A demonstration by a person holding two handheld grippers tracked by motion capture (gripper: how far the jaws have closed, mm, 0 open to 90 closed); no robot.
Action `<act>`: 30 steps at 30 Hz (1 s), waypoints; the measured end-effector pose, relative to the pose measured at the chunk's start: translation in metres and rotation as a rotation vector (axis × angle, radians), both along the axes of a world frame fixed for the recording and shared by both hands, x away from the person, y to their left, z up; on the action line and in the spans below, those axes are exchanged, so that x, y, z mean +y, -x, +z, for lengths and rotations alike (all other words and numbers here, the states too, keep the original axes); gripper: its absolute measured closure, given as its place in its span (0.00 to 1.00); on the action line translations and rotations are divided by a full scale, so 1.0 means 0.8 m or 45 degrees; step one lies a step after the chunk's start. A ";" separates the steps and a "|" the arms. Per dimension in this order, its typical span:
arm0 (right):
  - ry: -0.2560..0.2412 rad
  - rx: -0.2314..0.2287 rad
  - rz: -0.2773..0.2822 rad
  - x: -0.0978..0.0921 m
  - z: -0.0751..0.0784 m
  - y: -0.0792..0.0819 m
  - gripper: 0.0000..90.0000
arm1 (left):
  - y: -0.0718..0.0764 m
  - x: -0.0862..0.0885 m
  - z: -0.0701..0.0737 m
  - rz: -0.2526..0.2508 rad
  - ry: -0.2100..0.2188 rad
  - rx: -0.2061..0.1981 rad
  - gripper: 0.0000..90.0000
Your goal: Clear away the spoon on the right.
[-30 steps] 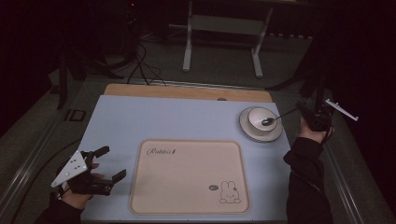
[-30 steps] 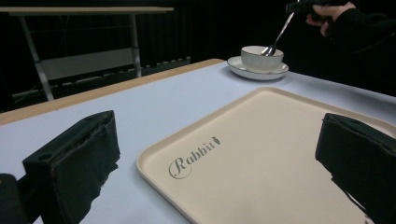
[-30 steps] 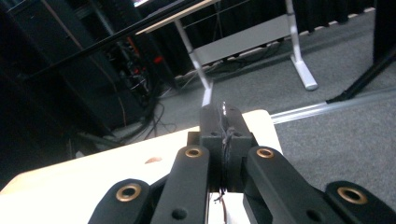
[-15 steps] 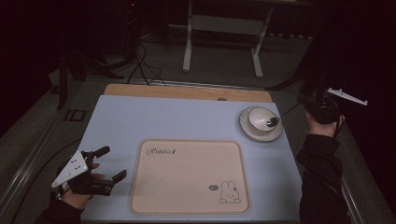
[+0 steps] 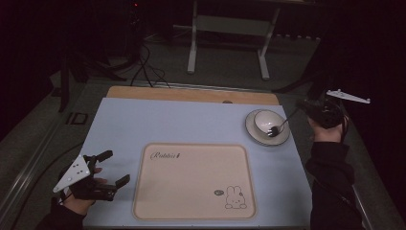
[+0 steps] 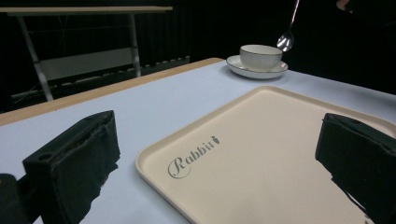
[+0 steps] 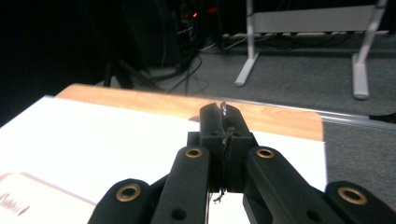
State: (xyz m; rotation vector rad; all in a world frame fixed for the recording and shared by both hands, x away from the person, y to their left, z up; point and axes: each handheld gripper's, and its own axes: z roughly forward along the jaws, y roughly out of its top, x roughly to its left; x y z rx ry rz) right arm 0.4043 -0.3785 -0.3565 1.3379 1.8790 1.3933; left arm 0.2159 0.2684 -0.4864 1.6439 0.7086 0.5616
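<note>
A white cup (image 5: 264, 119) stands on a white saucer (image 5: 253, 132) at the table's right side. My right gripper (image 5: 302, 104) is off the table's right edge, shut on the handle of a metal spoon (image 5: 280, 125). The spoon slants down so its bowl hangs over the saucer's near rim beside the cup. In the right gripper view the thin handle end (image 7: 223, 108) sticks out between the pressed jaws. My left gripper (image 5: 116, 166) rests open at the near left, left of a cream tray (image 5: 191, 191) printed with a rabbit. The left gripper view has the cup (image 6: 260, 56), the spoon (image 6: 286, 41) and the tray (image 6: 261, 154).
A pale blue mat (image 5: 167, 124) covers the table, with a wooden strip (image 5: 191, 94) along its far edge. Beyond it are a metal stand (image 5: 227, 28) and cables (image 5: 148, 67) on the dark floor. Bare mat lies between the tray and the far edge.
My right hand has turned and risen a little, so its top plate now points right. The spoon's bowl has shifted slightly toward the saucer's near rim. The left gripper has stayed still.
</note>
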 end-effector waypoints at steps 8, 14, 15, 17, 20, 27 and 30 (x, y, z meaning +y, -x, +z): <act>0.022 0.051 0.161 0.028 -0.003 0.011 1.00 | 0.000 0.000 0.000 -0.002 -0.006 -0.001 0.00; 0.055 0.102 0.274 0.053 -0.012 0.019 1.00 | 0.000 0.000 0.000 0.000 -0.006 -0.001 0.00; 0.060 0.121 0.293 0.058 -0.014 0.020 1.00 | 0.000 0.000 0.000 0.000 -0.007 0.001 0.00; 0.067 0.129 0.296 0.063 -0.016 0.022 1.00 | 0.000 -0.001 0.000 -0.001 -0.008 0.001 0.00; 0.091 0.179 0.346 0.082 -0.022 0.028 1.00 | 0.000 -0.001 0.000 0.000 -0.010 -0.001 0.00; 0.111 0.260 0.456 0.118 -0.039 0.036 1.00 | 0.000 -0.001 0.000 -0.001 -0.013 -0.001 0.00; 0.113 0.284 0.490 0.128 -0.044 0.040 1.00 | 0.000 -0.001 0.000 0.000 -0.014 -0.002 0.00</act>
